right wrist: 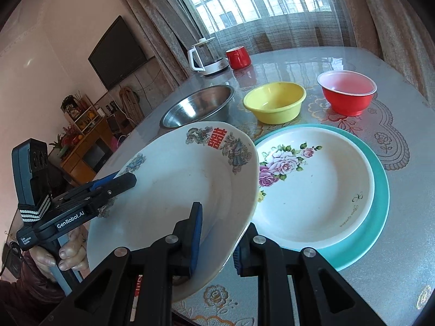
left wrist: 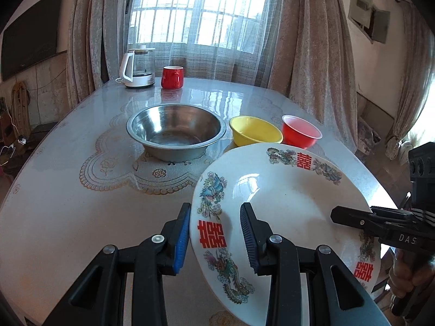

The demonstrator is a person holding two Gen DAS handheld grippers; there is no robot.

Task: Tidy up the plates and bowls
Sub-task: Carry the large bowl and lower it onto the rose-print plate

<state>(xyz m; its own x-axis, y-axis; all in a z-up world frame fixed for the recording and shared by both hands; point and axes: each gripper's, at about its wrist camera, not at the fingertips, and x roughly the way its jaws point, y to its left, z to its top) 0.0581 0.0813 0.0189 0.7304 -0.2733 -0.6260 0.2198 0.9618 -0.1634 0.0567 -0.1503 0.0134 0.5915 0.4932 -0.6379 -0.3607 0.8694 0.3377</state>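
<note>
- The left gripper [left wrist: 214,237] is straddling the near-left rim of the dragon-and-phoenix plate [left wrist: 285,206], one blue pad under the rim and one over the face; the fingers are wide, and whether they are actually pinching I cannot tell.
- The right gripper [right wrist: 217,240] is doing the same on the opposite rim, pads either side of the edge, with the grip itself unclear too.
- That plate is hanging tilted above the table [left wrist: 68,217], near edge lower, between the two tools.
- Just right of it in the right wrist view, the rose plate [right wrist: 312,193] is sitting inside the teal plate [right wrist: 380,203], flat on the table.
- Farther back, three bowls are lining up: the steel bowl [left wrist: 175,131] on the left, the yellow bowl [left wrist: 254,133] in the middle, the red bowl [left wrist: 300,133] on the right, close together.
- At the far edge, a kettle [left wrist: 138,66] and a red mug [left wrist: 172,77] are standing side by side before the window.
</note>
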